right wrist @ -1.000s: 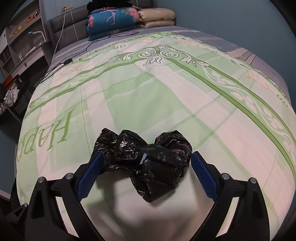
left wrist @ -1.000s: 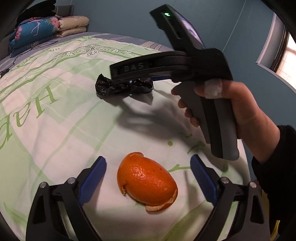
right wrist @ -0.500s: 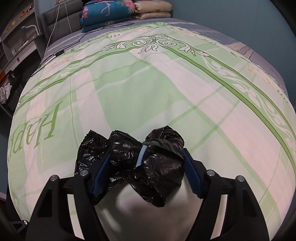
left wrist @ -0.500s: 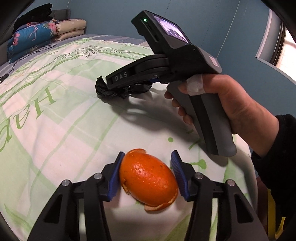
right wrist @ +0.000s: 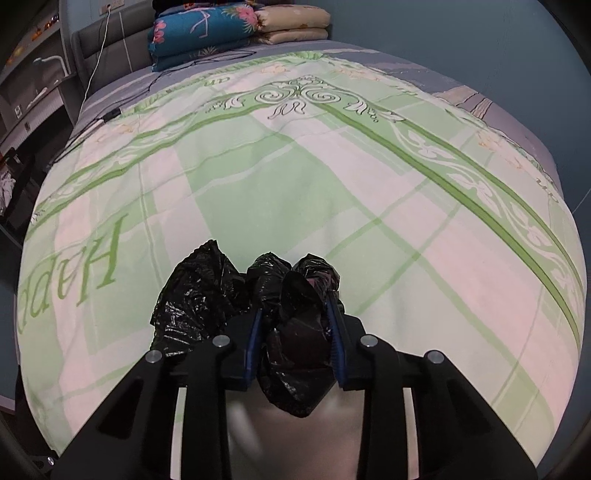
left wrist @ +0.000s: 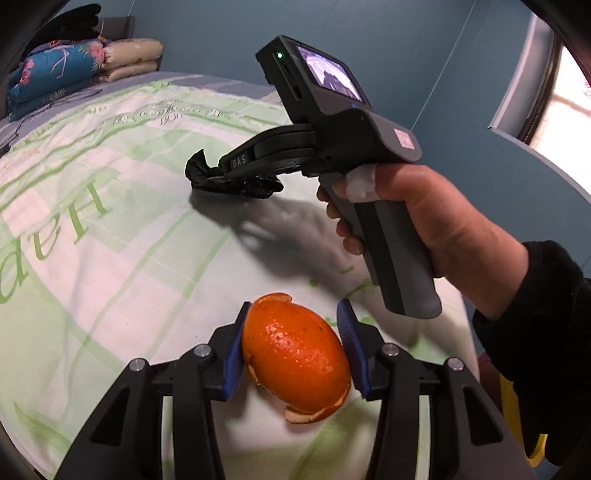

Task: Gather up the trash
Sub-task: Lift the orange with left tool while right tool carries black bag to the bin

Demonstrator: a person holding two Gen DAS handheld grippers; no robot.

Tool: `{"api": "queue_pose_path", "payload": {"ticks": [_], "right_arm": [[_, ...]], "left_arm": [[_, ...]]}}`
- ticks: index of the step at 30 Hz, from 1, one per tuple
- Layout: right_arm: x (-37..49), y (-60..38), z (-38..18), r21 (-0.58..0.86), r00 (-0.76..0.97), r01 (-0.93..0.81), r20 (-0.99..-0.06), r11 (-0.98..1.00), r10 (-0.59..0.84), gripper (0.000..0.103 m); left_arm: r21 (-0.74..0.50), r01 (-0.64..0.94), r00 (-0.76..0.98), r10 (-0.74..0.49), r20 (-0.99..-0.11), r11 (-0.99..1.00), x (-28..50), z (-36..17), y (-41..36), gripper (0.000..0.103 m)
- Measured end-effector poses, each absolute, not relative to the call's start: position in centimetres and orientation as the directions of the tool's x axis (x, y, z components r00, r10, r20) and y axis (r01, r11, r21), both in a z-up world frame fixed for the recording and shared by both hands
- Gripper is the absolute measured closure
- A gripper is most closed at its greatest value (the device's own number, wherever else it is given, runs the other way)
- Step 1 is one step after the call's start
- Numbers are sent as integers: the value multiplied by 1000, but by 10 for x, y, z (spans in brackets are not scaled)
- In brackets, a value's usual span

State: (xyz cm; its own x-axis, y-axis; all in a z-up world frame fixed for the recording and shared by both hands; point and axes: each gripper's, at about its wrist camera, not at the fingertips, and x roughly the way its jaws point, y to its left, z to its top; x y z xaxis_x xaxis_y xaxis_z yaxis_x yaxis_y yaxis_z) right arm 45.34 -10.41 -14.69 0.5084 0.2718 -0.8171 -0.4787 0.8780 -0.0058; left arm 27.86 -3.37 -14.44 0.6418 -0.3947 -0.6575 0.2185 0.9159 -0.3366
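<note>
An orange peel (left wrist: pixel 295 354), a hollow half shell, sits between the blue pads of my left gripper (left wrist: pixel 293 314); its jaws are closing and both pads press on the peel's sides. A crumpled black plastic bag (right wrist: pixel 199 295) lies on the green and white bedspread (right wrist: pixel 332 184). My right gripper (right wrist: pixel 293 306) is closing on the bag's middle lump, and the pads squeeze it. In the left wrist view a hand (left wrist: pixel 443 221) holds that right gripper (left wrist: pixel 236 164) over the black bag (left wrist: pixel 199 171), farther up the bed than the peel.
Folded quilts (right wrist: pixel 207 29) are stacked at the head of the bed. A cable (right wrist: pixel 110 114) trails over the bed's left edge near shelves (right wrist: pixel 29 92). A window (left wrist: pixel 565 110) is at the right, and the bed's edge runs just below the peel.
Both grippers went from wide open to closed: the left onto the orange peel, the right onto the black bag. The left gripper and the peel have risen slightly.
</note>
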Motion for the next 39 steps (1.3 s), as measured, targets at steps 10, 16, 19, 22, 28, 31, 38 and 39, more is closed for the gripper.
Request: {"api": "queue_pose_path", "payload": {"ticks": [10, 16, 19, 22, 28, 31, 38, 39], "right_arm": [[406, -145, -60, 59, 600, -448, -720, 892, 348, 74], [352, -182, -10, 93, 657, -433, -649, 897, 384, 74], [321, -208, 12, 100, 694, -405, -613, 909, 377, 74], [293, -238, 27, 131, 723, -364, -585, 922, 369, 74], [232, -293, 46, 150, 789, -280, -526, 948, 316, 74], [203, -317, 48, 164, 813, -239, -505, 957, 289, 73], [139, -365, 43, 170, 859, -110, -480, 979, 180, 73], [131, -370, 42, 172, 863, -96, -477, 981, 168, 73]], "left_arm": [[-312, 296, 695, -427, -578, 903, 241, -94, -29, 60], [-292, 317, 761, -425, -489, 902, 204, -39, -22, 60], [-280, 327, 784, -425, -452, 902, 188, -15, -24, 60], [-277, 347, 796, -437, -418, 896, 172, 4, -26, 60], [-258, 392, 807, -465, -365, 883, 144, 32, -38, 60], [-253, 422, 801, -489, -346, 871, 132, 43, -47, 60], [-207, 493, 784, -535, -315, 845, 113, 60, -77, 60], [-200, 502, 781, -541, -312, 841, 112, 62, -81, 60]]}}
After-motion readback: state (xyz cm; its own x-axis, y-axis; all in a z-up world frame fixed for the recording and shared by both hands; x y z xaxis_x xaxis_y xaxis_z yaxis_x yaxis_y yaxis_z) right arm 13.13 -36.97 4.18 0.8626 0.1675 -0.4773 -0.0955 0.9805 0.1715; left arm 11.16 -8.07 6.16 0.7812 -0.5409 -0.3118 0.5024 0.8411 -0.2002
